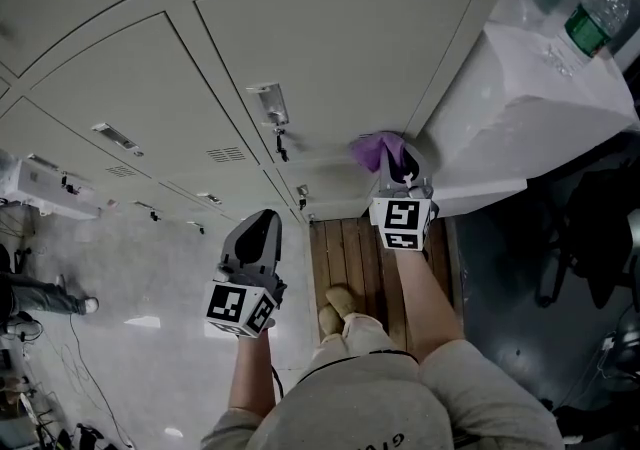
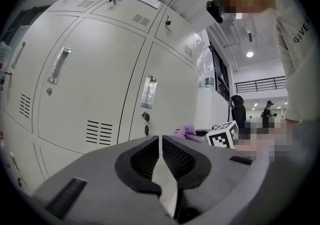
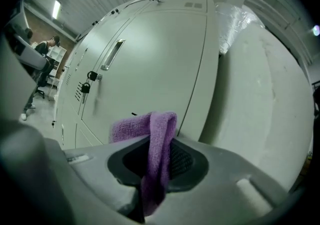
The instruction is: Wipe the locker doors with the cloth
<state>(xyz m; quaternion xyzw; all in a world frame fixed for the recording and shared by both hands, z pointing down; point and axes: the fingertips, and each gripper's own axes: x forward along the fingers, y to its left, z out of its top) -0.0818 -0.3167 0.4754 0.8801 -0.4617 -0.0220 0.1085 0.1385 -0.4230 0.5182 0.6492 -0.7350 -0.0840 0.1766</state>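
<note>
I judge I'm mid-wipe. My right gripper [image 1: 398,176] has its fingers clamped on the purple cloth [image 1: 377,150], a fuzzy wad folded over the fingertips, at or just off the locker door [image 1: 330,48] near its lower right corner. Next I'd press it on and sweep across the panel. My left gripper [image 1: 260,223] hangs apart, fingers all but closed on nothing.
</note>
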